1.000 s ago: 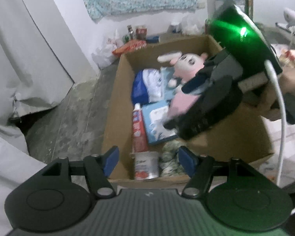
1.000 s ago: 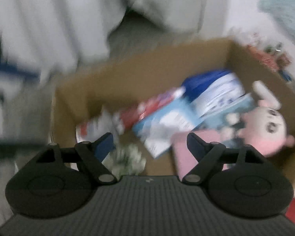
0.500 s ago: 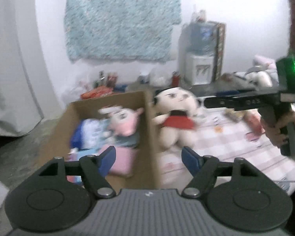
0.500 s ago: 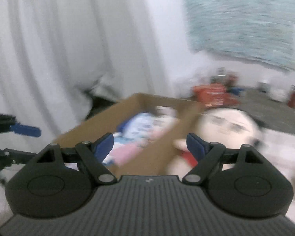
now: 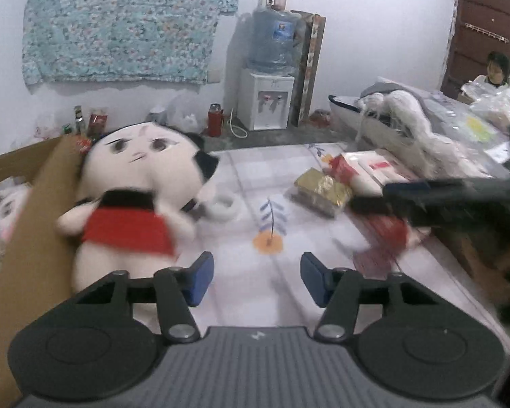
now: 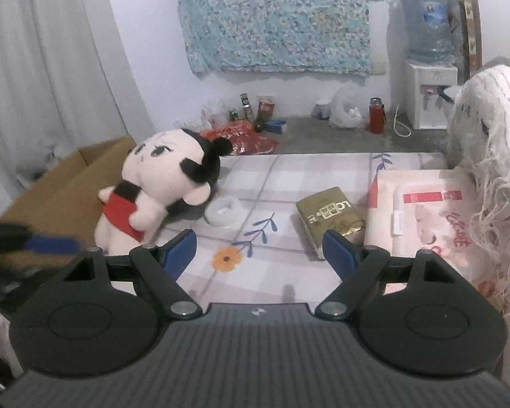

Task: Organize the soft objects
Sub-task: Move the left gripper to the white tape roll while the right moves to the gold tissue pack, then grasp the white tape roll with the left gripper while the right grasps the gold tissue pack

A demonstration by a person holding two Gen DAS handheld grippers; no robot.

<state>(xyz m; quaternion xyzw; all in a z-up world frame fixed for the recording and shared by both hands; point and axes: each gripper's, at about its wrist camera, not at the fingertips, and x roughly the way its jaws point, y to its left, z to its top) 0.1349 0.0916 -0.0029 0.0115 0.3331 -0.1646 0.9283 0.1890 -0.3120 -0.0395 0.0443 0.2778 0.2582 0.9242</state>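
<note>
Leaning against the cardboard box at the bed's left edge sits one plush doll in red. Only the left wrist view shows a second, pink plush inside the box; only the right wrist view shows the white curtain. One gold packet and one white wipes pack lie toward the right edge, bare sheet between. Left gripper and right gripper both hold their fingers apart, empty.
</note>
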